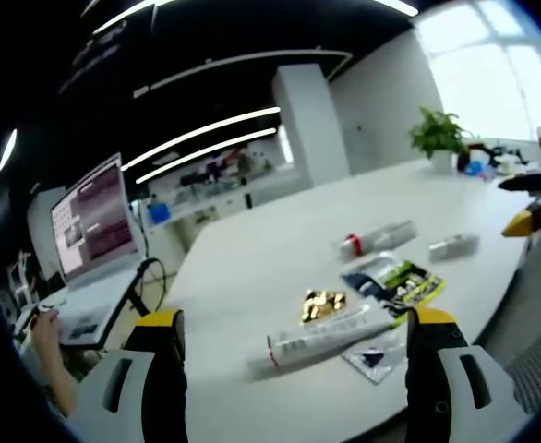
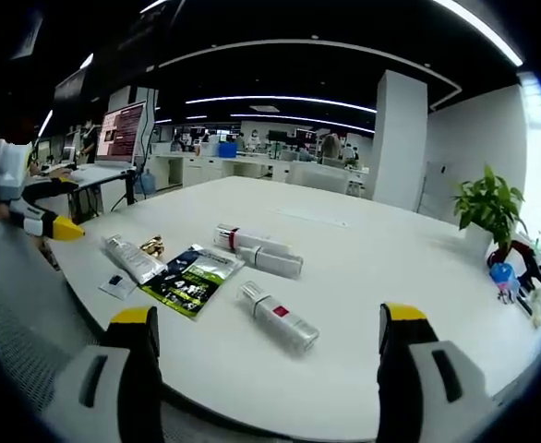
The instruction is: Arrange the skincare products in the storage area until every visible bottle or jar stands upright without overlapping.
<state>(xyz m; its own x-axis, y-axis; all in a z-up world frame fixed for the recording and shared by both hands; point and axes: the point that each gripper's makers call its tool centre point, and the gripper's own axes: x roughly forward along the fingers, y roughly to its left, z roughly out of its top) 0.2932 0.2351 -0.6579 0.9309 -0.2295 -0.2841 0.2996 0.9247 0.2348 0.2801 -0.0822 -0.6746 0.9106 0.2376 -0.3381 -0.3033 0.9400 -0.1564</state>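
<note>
In the left gripper view, a laptop [image 1: 90,221] with a pinkish lit screen stands at the far left; its writing is too blurred to read. The left tongs [image 1: 294,346] rise from the bottom edge, jaws spread wide with nothing between them, hovering above the white counter [image 1: 270,258]. Just beyond them a long white tube [image 1: 321,337] lies on its side, its label unreadable. A crinkled gold wrapper [image 1: 322,304] sits just behind the tube, and a dark sachet [image 1: 395,281] with yellow-green print lies to its right. Farther back a white bottle with a red band [image 1: 375,240] lies flat, and a smaller white tube [image 1: 453,245] lies to its right. A potted plant [image 1: 439,137] stands at the far edge.

In the right gripper view, the left tongs' yellow-tipped jaw shows at the left edge. On the counter, from left: the long tube [image 2: 132,258], the gold wrapper [image 2: 152,246], the dark sachet [image 2: 192,280], and two white bottles [image 2: 257,249] lying side by side, touching. Nearer lies a separate white bottle with a red mark [image 2: 278,316], also flat. No lettering is legible. The right tongs [image 2: 266,346] are spread apart and empty, hovering above the counter's near edge.
</note>
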